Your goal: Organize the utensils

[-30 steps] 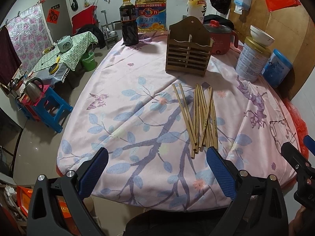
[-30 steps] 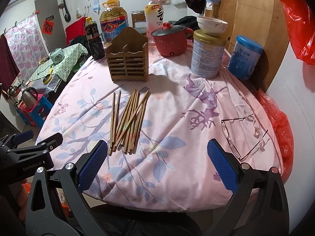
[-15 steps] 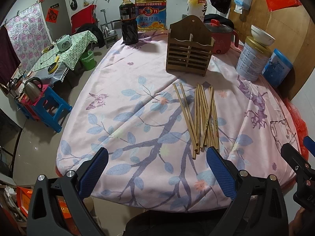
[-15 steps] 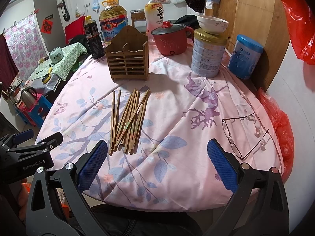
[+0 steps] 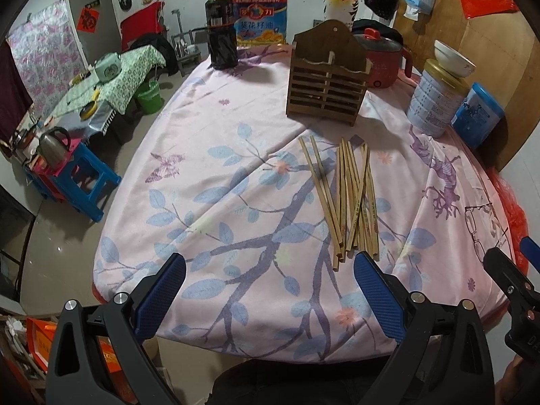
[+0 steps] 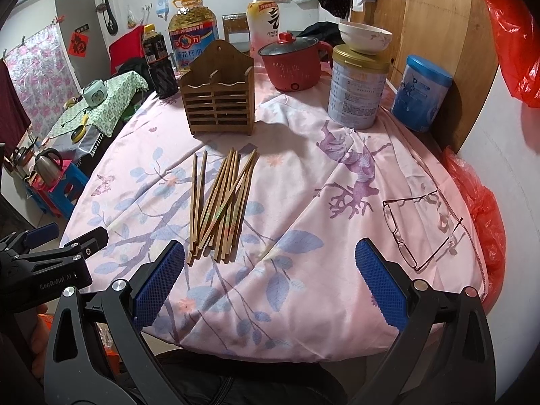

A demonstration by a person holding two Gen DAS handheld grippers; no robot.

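Several wooden chopsticks lie in a loose pile on the pink floral tablecloth. Behind them stands a slatted wooden utensil holder, upright and with nothing visible in it. My left gripper hovers open over the near table edge, its right finger just short of the chopstick ends. Wide open too, my right gripper hangs at the near edge with its left finger close to the pile's near tips. Neither gripper holds anything.
At the back stand a dark sauce bottle, a big oil jug, a red electric pot, a tin with a bowl on top and a blue canister. Eyeglasses lie at the right. Blue stool on the floor, left.
Both grippers have crept slightly forward toward the chopsticks; nothing on the table has moved and both stay open.
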